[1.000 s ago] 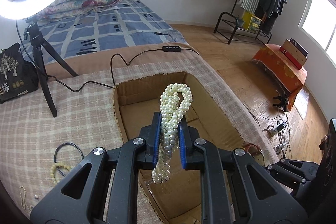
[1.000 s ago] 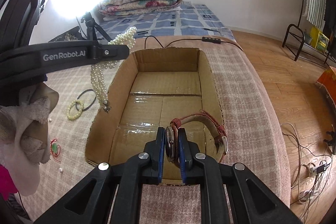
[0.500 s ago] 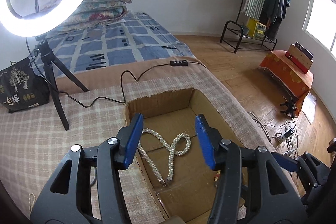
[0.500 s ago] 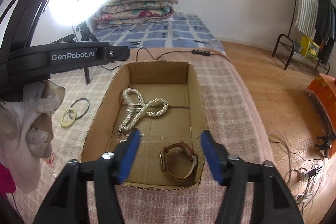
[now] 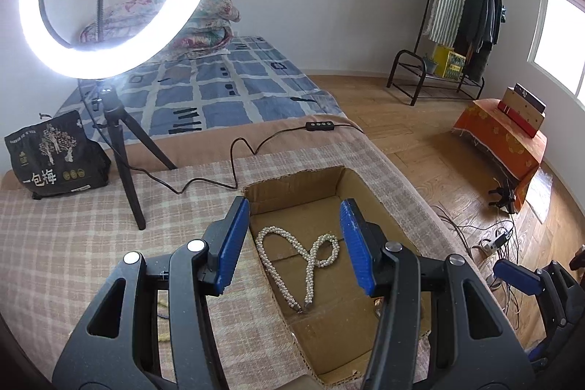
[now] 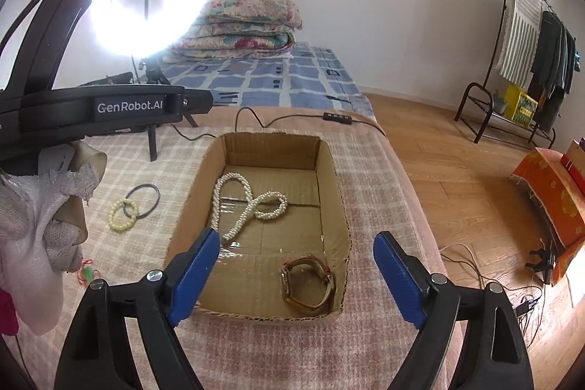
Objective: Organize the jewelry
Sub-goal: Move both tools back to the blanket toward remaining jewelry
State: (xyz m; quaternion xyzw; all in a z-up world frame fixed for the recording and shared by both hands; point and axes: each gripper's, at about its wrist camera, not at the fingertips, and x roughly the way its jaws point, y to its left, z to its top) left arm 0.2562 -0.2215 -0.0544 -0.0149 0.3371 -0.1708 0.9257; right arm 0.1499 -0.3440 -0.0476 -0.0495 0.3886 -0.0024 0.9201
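An open cardboard box [image 6: 331,170] sits on the checked bed cover; it also shows in the left wrist view [image 5: 292,183]. A white pearl necklace [image 6: 248,203] lies looped on its floor, also seen in the left wrist view [image 5: 310,262]. A brown-strapped watch [image 6: 309,282] lies in the box's near right corner. My left gripper [image 5: 294,243] is open and empty above the box. My right gripper [image 6: 296,275] is open and empty above the box's near edge. A pale bead bracelet [image 6: 122,216] and a black ring [image 6: 144,200] lie on the cover left of the box.
A ring light on a tripod [image 5: 120,148] stands on the cover left of the box, its cable [image 5: 234,148] running behind the box. A black bag [image 5: 55,159] sits far left. The bed edge drops to wooden floor [image 6: 457,178] on the right.
Both grippers opened and rose. The pearl necklace dropped from my left gripper and the watch from my right gripper; both now lie in the box.
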